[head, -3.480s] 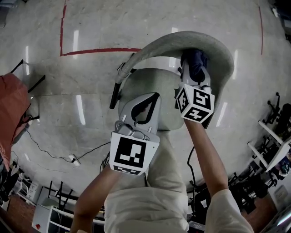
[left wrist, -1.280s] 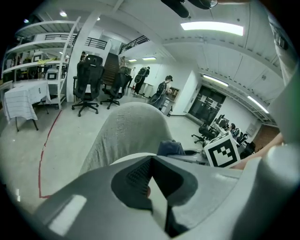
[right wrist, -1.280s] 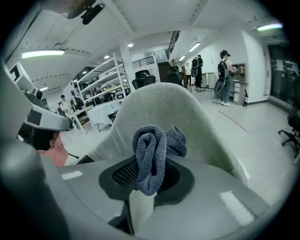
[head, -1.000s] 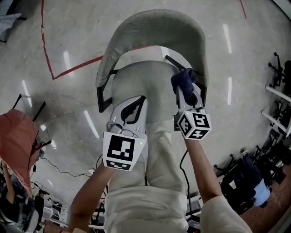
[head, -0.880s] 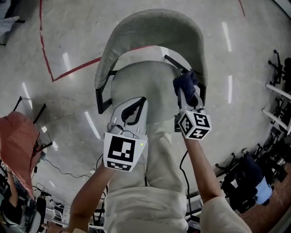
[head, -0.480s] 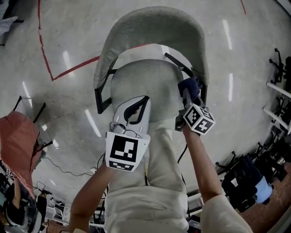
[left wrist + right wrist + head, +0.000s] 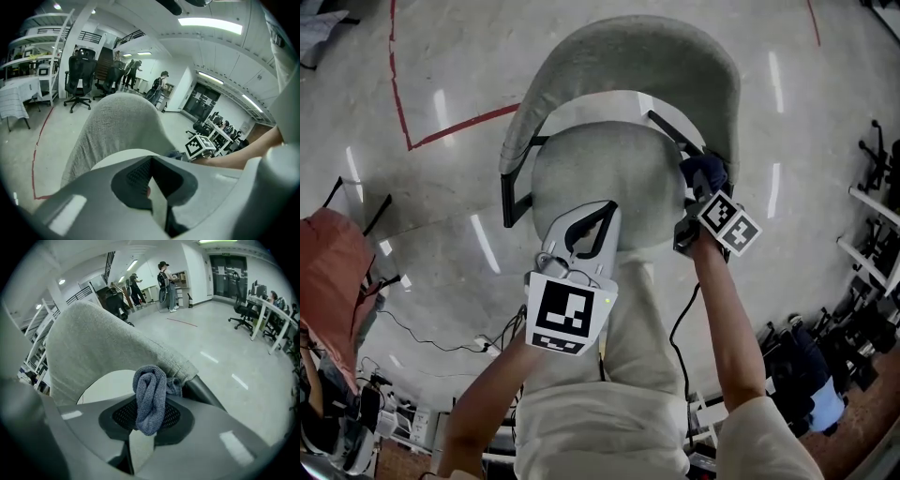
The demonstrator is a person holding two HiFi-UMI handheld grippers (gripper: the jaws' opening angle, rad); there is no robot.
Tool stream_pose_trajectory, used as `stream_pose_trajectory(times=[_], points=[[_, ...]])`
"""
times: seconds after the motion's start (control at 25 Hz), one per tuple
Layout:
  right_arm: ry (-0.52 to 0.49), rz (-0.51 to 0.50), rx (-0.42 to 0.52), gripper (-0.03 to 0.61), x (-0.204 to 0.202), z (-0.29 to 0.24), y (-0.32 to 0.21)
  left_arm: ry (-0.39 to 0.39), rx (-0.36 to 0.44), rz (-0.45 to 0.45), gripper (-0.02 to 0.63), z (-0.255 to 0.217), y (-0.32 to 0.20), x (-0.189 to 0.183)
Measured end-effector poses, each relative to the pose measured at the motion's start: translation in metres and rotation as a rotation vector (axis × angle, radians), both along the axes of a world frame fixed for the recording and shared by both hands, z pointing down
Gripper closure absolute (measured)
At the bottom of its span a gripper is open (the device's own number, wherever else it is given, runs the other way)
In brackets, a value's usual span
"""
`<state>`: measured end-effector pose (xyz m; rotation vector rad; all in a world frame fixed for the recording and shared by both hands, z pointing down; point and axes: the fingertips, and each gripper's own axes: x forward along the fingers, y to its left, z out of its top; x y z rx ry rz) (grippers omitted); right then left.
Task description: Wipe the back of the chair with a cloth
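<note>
A grey fabric chair stands below me, its curved back (image 7: 628,56) arching over the round seat (image 7: 595,178). My right gripper (image 7: 701,187) is shut on a bunched dark blue cloth (image 7: 705,172), which sits at the right end of the chair back beside the black arm strut. The right gripper view has the cloth (image 7: 150,397) pinched between the jaws, just below the back's fabric edge (image 7: 178,364). My left gripper (image 7: 591,220) hovers over the seat's near edge, jaws shut with nothing between them; its view looks at the chair back (image 7: 119,126).
The polished floor carries a red tape line (image 7: 403,122). A black cable (image 7: 441,342) runs across the floor at lower left. A red-brown cloth-like thing (image 7: 328,281) sits at far left. Office chairs and equipment (image 7: 872,234) stand at the right edge. People (image 7: 166,284) stand far off.
My right gripper with the cloth has moved down and right along the chair back, from its upper inner face to its right end. The left gripper has stayed over the seat.
</note>
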<state>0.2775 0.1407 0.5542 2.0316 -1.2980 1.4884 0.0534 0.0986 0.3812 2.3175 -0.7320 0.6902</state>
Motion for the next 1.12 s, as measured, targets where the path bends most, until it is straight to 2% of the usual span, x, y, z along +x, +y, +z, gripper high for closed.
stream_pose_trajectory(times=[0.44,1.12], points=[[-0.037,-0.077,-0.002,0.489,0.003,-0.003,-0.019,-0.006,0.010,-0.054,0.614,-0.004,-0.008,-0.004],[-0.027,-0.329,0.015,0.488,-0.014,-0.016,-0.092,-0.001,0.016,-0.132,0.614,-0.007,-0.025,0.002]])
